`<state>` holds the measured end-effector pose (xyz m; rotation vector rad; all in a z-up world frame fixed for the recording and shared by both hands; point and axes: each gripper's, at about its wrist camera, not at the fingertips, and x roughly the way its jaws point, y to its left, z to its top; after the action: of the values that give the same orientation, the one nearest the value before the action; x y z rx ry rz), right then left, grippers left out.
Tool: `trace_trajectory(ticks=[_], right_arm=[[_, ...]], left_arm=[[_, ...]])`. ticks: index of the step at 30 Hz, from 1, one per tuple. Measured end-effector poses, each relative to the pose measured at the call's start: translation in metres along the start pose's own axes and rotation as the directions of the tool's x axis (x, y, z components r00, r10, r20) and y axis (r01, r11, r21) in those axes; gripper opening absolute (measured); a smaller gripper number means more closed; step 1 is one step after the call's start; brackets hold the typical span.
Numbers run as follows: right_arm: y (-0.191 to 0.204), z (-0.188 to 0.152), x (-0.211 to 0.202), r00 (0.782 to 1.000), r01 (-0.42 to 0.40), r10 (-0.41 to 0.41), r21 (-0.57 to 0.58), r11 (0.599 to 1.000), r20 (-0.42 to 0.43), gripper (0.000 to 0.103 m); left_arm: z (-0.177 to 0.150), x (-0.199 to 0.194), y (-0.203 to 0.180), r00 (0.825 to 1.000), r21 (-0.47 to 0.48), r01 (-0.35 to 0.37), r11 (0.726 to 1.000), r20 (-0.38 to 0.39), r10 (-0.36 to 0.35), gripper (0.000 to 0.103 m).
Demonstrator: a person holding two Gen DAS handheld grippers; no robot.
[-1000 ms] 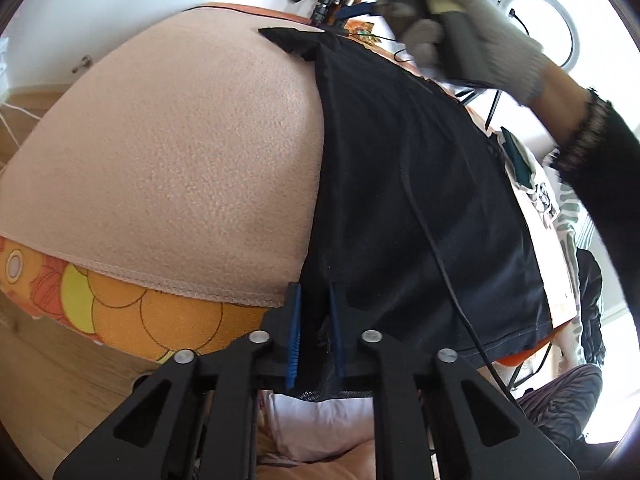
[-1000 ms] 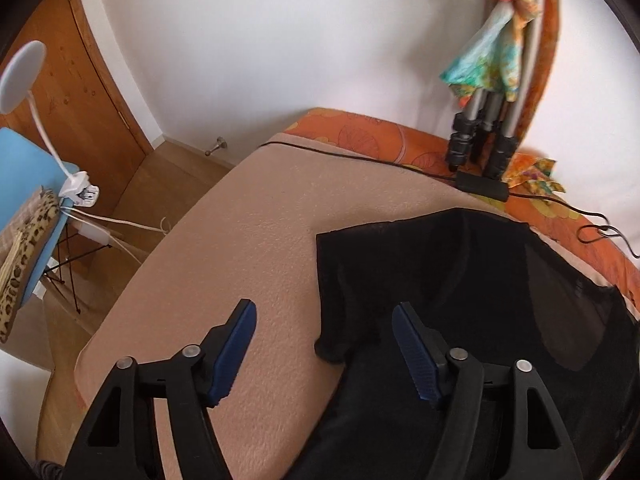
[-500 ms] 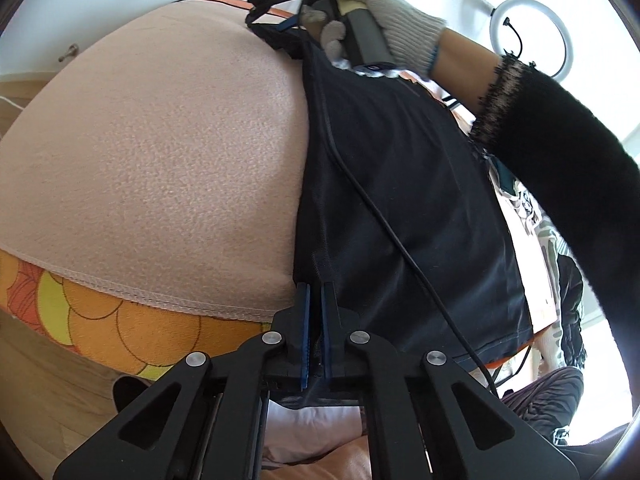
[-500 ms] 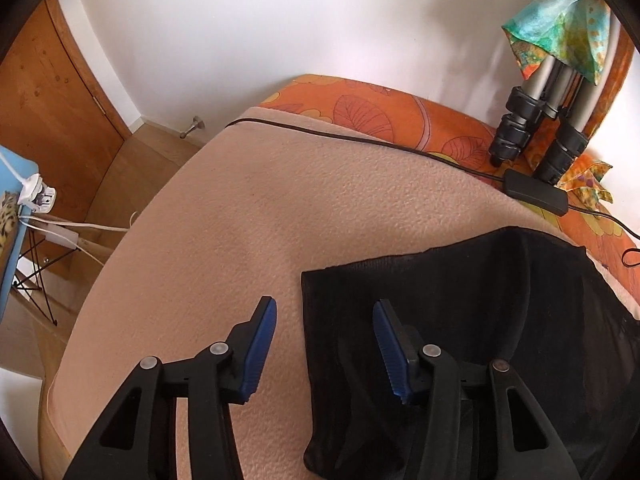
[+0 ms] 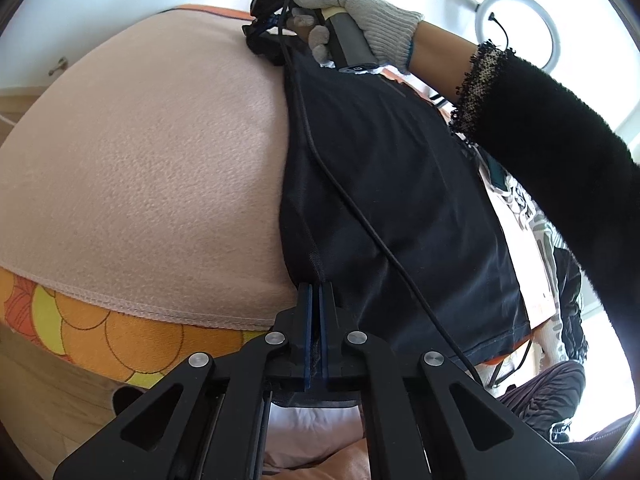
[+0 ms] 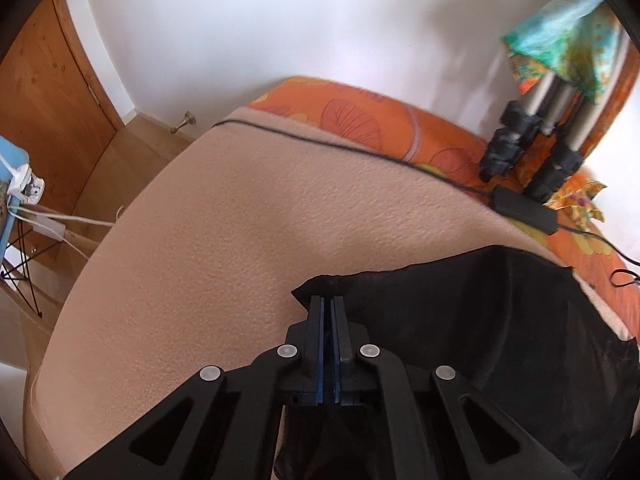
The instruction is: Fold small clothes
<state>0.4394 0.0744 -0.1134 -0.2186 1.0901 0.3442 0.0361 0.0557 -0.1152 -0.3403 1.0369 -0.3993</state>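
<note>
My left gripper [image 5: 315, 292] has its blue pads pressed together on the near edge of the black garment [image 5: 392, 200], fabric pinched between them right at the hem. The garment lies spread flat on the pink blanket [image 5: 140, 180], which covers most of the bed over an orange flowered sheet [image 5: 100, 340]. Far across, I see my right gripper [image 5: 264, 38] down at the garment's far corner, the gloved hand [image 5: 356, 8] wrapped round its handle, and a black cable [image 5: 360, 216] trailing from it back over the cloth toward me. Through the right wrist view, the right gripper [image 6: 327, 308] has its jaws together too, clamped on the black corner, a little peak of fabric poking out just past the tips. The garment [image 6: 500, 340] runs off to the right over the blanket [image 6: 240, 240]. Beyond it, a thin cord [image 6: 320, 142] crosses the bed to a black adapter [image 6: 524, 206], with tripod legs [image 6: 532, 148] standing on the sheet by the wall.
</note>
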Motion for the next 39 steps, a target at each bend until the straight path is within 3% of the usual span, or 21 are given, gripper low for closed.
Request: trace_trajectory(ticks=[12,22,30,39], right_arm=[[-0.055,0.002,-0.066,0.991,0.045,-0.055,0.083,0.996,0.121,0.0],[-0.125,-0.031,-0.107,0.97,0.156,-0.182,0.161,0.975,0.16,0.0],[-0.17,-0.059,-0.098,0.97,0.198,-0.222,0.203,0.959,0.103,0.0],[-0.185,-0.07,-0.079,0.971,0.207,-0.228,0.216,0.954,0.077,0.0]], left_arm=[[0.003,-0.005,-0.034,0.999,0.098,0.042,0.994,0.029,-0.045,0.001],[0.006,0.01,-0.077,0.995,0.185,0.102,0.977,-0.006,-0.103,0.001],[0.0,0.036,-0.104,0.991,0.256,0.121,0.959,-0.086,-0.102,0.001],[-0.001,0.049,-0.106,0.985,0.248,0.141,0.958,-0.129,-0.112,0.001]])
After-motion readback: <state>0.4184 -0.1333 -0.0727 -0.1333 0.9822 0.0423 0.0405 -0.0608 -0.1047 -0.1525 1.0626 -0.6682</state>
